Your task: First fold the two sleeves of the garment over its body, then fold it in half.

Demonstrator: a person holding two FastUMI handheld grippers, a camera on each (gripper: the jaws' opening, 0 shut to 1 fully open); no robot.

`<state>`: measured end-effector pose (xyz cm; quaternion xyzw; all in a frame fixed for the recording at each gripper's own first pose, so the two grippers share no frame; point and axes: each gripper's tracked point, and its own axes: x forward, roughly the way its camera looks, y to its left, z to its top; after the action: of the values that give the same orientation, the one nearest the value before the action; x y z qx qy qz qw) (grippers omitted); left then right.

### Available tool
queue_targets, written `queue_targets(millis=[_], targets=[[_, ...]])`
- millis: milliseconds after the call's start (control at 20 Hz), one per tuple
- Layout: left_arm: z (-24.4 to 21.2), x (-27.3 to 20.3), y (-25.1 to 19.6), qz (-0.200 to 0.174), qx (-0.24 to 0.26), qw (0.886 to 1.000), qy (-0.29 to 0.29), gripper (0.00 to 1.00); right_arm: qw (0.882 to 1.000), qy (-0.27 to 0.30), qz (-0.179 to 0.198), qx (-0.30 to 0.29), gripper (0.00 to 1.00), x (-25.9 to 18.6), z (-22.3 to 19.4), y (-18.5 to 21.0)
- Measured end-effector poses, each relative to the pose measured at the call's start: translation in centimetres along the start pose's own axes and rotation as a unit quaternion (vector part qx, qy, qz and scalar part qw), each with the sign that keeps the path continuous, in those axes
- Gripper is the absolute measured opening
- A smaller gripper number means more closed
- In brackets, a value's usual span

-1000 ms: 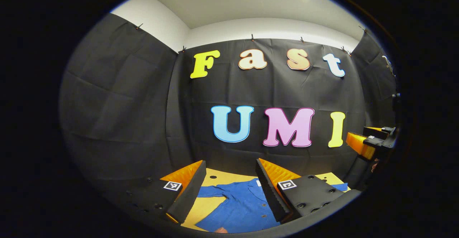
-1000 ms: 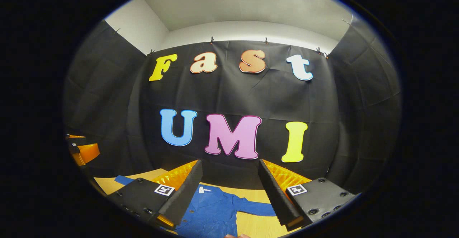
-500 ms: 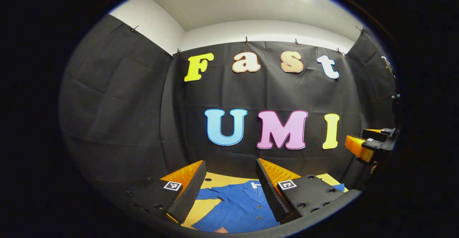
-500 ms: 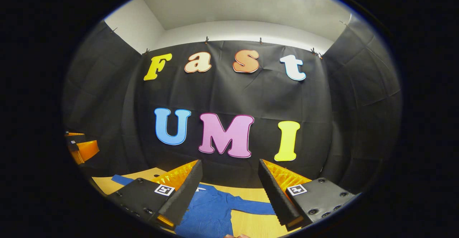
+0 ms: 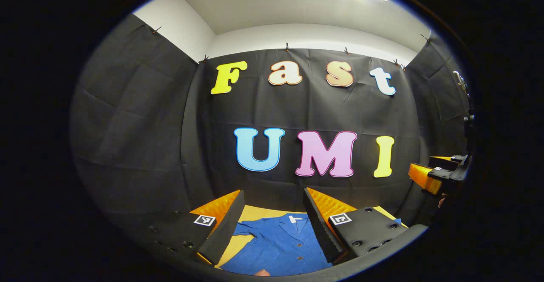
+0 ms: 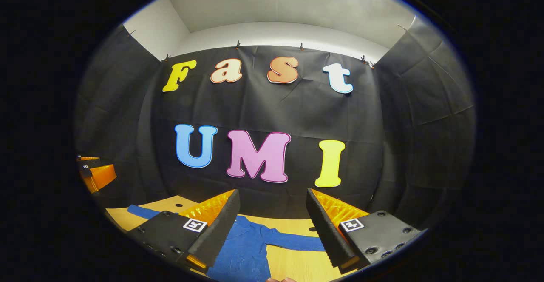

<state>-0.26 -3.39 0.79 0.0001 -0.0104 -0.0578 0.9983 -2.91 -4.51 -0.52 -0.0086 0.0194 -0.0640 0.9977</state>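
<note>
Black cloth is backing a wooden table (image 5: 259,212) at the bottom of both views, where the shirt (image 5: 278,243) is lying flat, sleeves (image 6: 293,242) spread. Left gripper (image 5: 272,222) and right gripper (image 6: 272,226) are hovering open, gripping nothing. Sleeve folding is not yet begun; next, lowering onto a cuff.

A: Count pls?
B: 1 garment (image 5: 278,246), blue, on 1 worktop (image 5: 259,212). 2 sleeves seen in right gripper view.
A: Tools?
B: 2 — left tool (image 5: 272,224), right tool (image 6: 272,226), 2 fingers each, both with fingers apart.
A: Buttons?
B: 2 visible in left gripper view. 1 white neck tag (image 5: 294,218).
</note>
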Motion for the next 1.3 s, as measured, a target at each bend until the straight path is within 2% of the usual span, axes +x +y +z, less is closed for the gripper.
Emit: queue_targets(millis=[400, 750, 1000, 1300], targets=[[-0.4, 0.4, -0.9, -0.021, -0.004, 1.0, 0.002, 0.8, 1.0, -0.011, -0.024, -0.013, 0.96, 0.1, 1.2, -1.8], [0.0, 1.0, -1.9, -0.039, -0.001, 0.999, -0.006, 0.8, 0.999, 0.004, -0.044, -0.016, 0.96, -0.1, 0.0, -3.1], [0.7, 1.1, -3.4, -0.071, -0.011, 0.997, -0.017, 0.8, 0.999, 0.006, -0.051, -0.011, 0.96, 0.0, -0.1, -3.5], [0.5, 1.9, -2.9, -0.064, 0.001, 0.998, -0.014, 0.8, 0.999, 0.0, -0.047, -0.017, 0.96, 0.2, 0.0, -2.9]])
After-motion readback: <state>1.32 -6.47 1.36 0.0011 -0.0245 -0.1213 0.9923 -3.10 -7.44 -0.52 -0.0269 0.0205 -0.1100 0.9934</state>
